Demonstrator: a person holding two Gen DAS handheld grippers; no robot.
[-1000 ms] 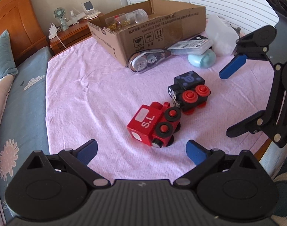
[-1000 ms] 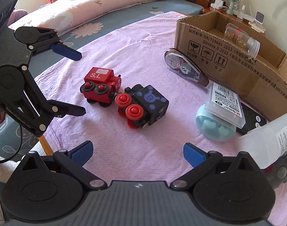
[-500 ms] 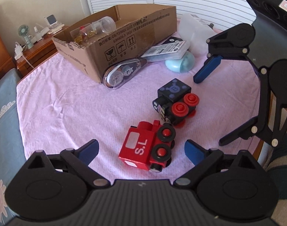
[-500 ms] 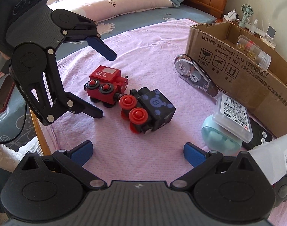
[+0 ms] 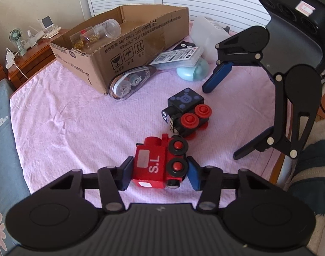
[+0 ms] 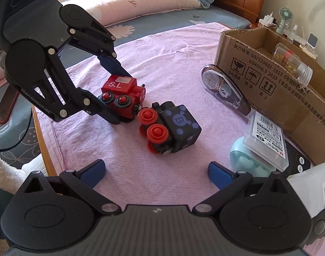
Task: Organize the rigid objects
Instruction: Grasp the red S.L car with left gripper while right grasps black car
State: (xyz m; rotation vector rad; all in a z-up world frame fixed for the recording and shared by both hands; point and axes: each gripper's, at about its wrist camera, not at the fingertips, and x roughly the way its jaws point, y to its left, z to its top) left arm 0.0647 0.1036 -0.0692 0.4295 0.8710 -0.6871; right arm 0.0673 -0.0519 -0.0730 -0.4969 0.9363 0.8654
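Note:
A red toy train [image 5: 154, 166] marked "S.L" stands on the pink cloth, and my left gripper [image 5: 160, 171] is closing on it, its blue pads pressed against both sides. The right wrist view shows the same grip, left gripper [image 6: 122, 98] around the red train [image 6: 122, 93]. A black toy train [image 5: 186, 111] with red wheels sits just beyond it, nose toward the red one. My right gripper [image 6: 156, 168] hangs open in front of the black train [image 6: 175, 125], holding nothing; the right gripper [image 5: 222, 123] also shows from the left wrist.
A cardboard box [image 5: 128, 49] with a clear jar inside stands at the back. A correction tape dispenser [image 5: 128, 83], a teal oval case [image 5: 193, 72], a clear plastic case [image 5: 177, 56] and a white bottle [image 6: 311, 189] lie near it. The table's wooden edge [image 6: 41, 140] borders the bed.
My left gripper has come down over the red train and shut on it; a second ago it stood wide open, short of the toy. The right gripper stayed open in place.

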